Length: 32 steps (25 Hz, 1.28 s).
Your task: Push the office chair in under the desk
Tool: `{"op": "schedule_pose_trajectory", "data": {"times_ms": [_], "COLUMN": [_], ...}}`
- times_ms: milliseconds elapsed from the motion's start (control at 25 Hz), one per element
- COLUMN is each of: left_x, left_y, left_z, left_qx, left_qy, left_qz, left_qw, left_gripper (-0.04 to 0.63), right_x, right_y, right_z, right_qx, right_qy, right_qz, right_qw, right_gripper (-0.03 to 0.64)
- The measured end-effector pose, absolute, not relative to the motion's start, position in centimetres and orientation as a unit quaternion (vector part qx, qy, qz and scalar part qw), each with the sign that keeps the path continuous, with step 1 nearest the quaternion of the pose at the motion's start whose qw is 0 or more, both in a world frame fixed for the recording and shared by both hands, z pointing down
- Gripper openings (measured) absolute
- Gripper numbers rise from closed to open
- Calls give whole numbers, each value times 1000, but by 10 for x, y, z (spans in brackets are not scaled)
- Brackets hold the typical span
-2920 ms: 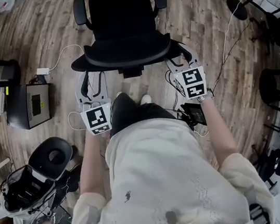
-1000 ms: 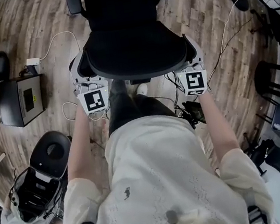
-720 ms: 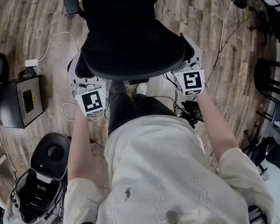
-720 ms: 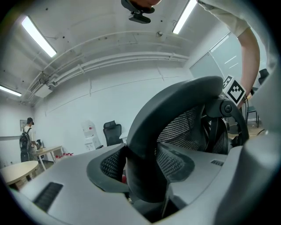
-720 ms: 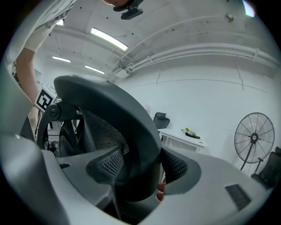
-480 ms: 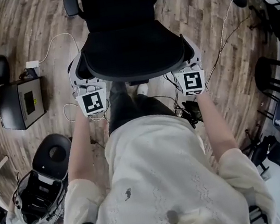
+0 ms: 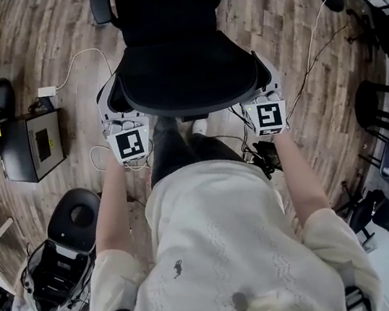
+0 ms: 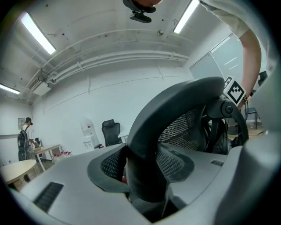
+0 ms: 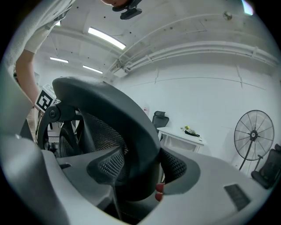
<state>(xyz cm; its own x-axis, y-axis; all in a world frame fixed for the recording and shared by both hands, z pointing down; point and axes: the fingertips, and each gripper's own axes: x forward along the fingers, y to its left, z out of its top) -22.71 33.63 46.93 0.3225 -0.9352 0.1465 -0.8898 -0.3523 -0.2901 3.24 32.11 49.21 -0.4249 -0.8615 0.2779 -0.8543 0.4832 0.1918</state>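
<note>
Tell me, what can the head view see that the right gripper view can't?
Only the head view shows the wooden floor, the black box standing on it, and the person's light top from above. Only the right gripper view shows the ceiling lights and a white table by the far wall. Both show the office chair and the right gripper clamped on the side rim of its backrest; those jaws have just been closing on it.

Office lab: office chair (image 7: 181, 72), cables (image 7: 74, 60), fan (image 9: 252, 134)
</note>
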Motion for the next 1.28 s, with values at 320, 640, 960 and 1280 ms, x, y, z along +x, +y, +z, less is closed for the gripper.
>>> {"op": "schedule_pose_trajectory", "data": {"times_ms": [320,640,960,1280], "left_x": [-236,-243,-247,-245], "left_y": [307,276,247,221], "left_z": [473,477,478,475], "left_qx": [-810,-815,-820,-827], "left_qy": [563,558,550,541], "left_qz": [-142,-143,-140,-133], "left_qw": [86,68,72,75], "left_gripper": [231,224,221,221], "right_x": [24,20,15,16], "right_y": [295,266,243,223], "right_z": [496,495,496,494], "right_qx": [512,518,527,537], "right_qy": [-842,-837,-831,-825], "right_qz": [-4,-3,4,9], "right_qw": [170,173,175,174], "right_gripper": [268,268,268,268]}}
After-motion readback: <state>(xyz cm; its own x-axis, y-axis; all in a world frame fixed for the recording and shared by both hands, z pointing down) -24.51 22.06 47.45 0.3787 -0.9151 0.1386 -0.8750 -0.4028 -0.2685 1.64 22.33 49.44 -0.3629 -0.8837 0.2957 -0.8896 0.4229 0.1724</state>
